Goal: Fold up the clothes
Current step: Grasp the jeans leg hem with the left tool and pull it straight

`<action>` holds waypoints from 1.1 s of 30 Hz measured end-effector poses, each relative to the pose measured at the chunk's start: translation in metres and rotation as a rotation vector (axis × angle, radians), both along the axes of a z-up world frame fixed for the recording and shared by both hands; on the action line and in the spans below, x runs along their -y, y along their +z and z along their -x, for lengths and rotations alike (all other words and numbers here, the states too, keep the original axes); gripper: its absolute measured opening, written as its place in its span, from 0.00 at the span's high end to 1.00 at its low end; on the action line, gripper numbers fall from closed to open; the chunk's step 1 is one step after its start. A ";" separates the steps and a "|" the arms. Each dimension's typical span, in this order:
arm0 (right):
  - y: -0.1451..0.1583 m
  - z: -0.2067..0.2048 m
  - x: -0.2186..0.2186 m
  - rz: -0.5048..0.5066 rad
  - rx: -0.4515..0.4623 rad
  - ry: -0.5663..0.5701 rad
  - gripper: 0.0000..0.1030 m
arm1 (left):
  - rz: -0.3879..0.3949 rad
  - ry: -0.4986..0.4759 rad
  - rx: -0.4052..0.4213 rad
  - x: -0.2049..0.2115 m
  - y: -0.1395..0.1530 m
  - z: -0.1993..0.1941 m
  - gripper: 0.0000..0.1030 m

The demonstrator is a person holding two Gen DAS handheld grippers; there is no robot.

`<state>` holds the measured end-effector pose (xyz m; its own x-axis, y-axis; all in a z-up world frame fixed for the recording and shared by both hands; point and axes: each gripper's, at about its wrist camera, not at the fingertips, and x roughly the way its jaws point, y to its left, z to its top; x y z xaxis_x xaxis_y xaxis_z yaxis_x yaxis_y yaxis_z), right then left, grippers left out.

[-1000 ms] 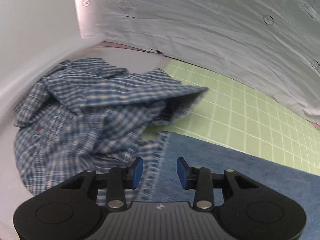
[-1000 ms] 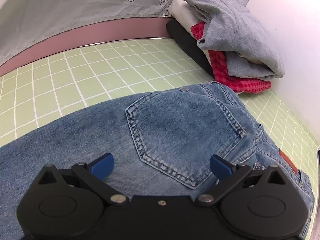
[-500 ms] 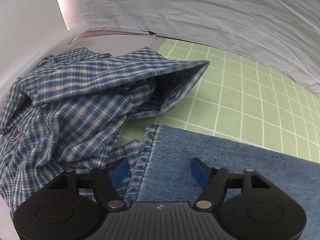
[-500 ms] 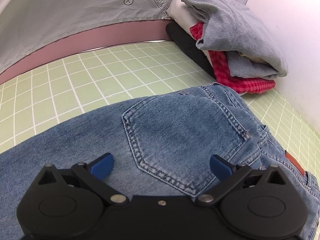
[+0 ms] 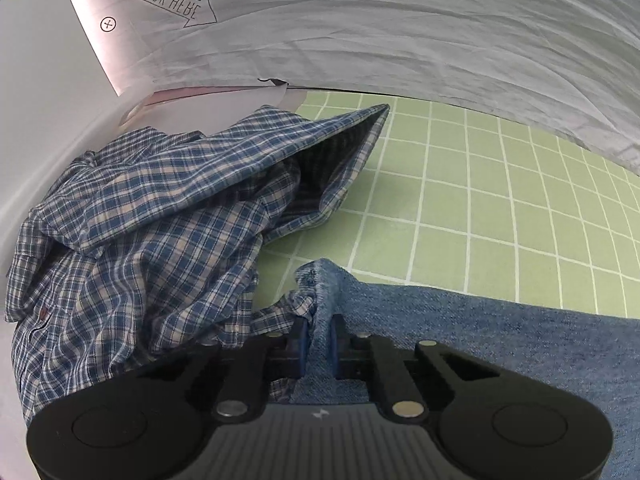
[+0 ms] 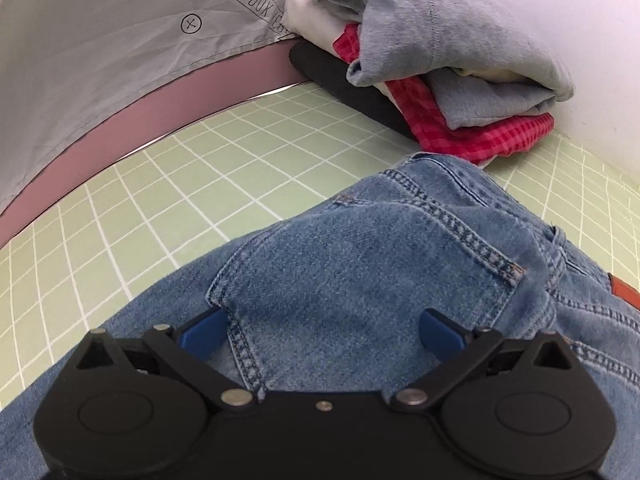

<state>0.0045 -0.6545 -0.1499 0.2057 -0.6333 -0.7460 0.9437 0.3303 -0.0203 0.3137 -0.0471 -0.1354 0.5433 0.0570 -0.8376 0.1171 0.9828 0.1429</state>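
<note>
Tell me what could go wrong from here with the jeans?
1. The left tool has just closed on the jeans hem; the plaid shirt touches that hem and may be dragged along.
2. The right tool is open over the back pocket, so that end may slide.

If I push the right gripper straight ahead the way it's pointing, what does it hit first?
Most likely the jeans: the right gripper stands open with denim around the back pocket bulging between its fingers. The folded pile lies well beyond, to the right, though depth is uncertain.
</note>
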 end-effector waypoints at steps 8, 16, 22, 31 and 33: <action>-0.009 -0.006 0.025 0.019 -0.031 -0.011 0.00 | 0.010 -0.052 0.037 0.024 0.002 -0.022 0.90; -0.016 -0.006 0.043 0.028 -0.032 -0.035 0.00 | 0.002 -0.068 0.062 0.030 0.004 -0.039 0.86; -0.021 -0.005 0.040 0.039 -0.044 -0.036 0.00 | -0.021 -0.023 0.044 0.004 0.006 -0.012 0.86; -0.007 -0.025 0.013 0.113 -0.259 0.069 0.05 | -0.147 0.112 0.053 -0.063 -0.006 -0.010 0.86; -0.001 -0.024 0.001 0.136 -0.288 0.103 0.05 | -0.121 0.148 0.045 -0.074 -0.002 -0.016 0.87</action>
<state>0.0284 -0.6551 -0.1511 0.0672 -0.7179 -0.6929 0.8545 0.4000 -0.3315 0.3296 0.0270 -0.1369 0.5582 0.2380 -0.7948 -0.0366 0.9641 0.2630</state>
